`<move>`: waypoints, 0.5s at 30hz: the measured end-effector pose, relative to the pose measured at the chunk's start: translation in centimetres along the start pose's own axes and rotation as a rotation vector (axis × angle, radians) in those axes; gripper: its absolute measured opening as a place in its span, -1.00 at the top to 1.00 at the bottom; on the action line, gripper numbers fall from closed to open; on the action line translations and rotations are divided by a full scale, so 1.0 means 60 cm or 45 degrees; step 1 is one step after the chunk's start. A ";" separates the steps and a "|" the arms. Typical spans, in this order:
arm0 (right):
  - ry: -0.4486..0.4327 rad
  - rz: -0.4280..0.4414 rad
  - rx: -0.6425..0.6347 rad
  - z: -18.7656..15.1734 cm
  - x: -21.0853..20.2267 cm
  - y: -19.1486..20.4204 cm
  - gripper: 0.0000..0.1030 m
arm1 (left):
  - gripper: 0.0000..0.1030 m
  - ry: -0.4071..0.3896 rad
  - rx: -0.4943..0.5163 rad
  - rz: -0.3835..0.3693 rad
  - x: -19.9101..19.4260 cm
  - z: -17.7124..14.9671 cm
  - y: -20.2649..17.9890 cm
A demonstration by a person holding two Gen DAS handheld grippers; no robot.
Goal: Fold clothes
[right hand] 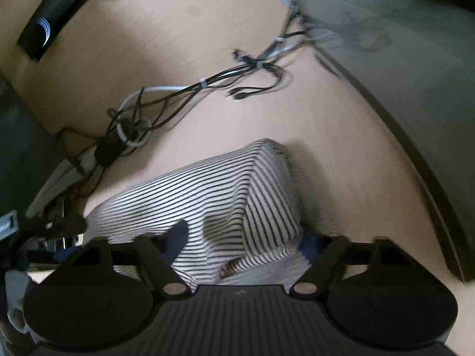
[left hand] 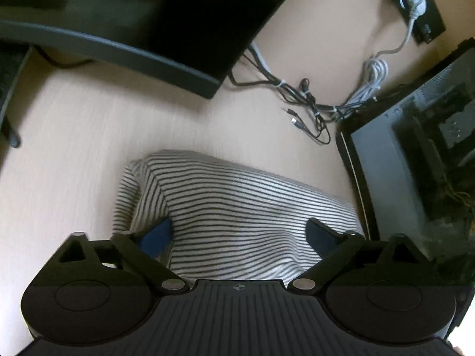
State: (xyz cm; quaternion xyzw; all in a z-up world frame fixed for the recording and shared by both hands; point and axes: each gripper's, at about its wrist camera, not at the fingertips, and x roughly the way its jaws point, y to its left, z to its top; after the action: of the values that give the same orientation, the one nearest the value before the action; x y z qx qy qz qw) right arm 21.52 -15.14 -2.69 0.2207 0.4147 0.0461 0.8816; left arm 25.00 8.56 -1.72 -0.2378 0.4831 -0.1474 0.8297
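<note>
A white garment with thin black stripes point(left hand: 237, 201) lies folded on a pale wooden desk point(left hand: 74, 136). My left gripper point(left hand: 239, 234) is open, its blue-padded fingers point(left hand: 157, 237) spread wide over the near edge of the cloth. In the right wrist view the same striped garment point(right hand: 225, 195) is bunched into a raised fold. My right gripper point(right hand: 246, 237) is open too, its jaws wide apart with the cloth between them; the right fingertip is partly hidden under the fabric. The other gripper's black tip point(right hand: 59, 225) shows at the left edge.
A dark monitor point(left hand: 133, 23) stands at the back left, and a black computer case point(left hand: 415, 163) at the right. Tangled black and white cables point(left hand: 320, 101) lie behind the garment, with a plug point(left hand: 415, 0) in a power strip. Cables point(right hand: 178, 98) also cross the desk in the right view.
</note>
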 end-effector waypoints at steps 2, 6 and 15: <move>0.001 0.008 -0.114 0.013 0.014 0.020 0.40 | -0.35 -0.015 -0.007 0.012 0.010 0.007 0.005; -0.071 0.047 -0.183 0.043 0.003 0.041 0.60 | 0.19 -0.064 -0.056 -0.014 -0.011 0.012 0.027; -0.220 0.115 -0.147 0.054 -0.075 0.055 0.64 | 0.46 -0.171 -0.049 -0.115 -0.107 -0.006 0.036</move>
State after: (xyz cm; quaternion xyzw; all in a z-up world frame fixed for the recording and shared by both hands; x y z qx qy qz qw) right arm 21.35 -14.48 3.73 0.1911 0.3236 0.0905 0.9223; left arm 21.56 13.35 1.68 -0.2846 0.4179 -0.1590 0.8480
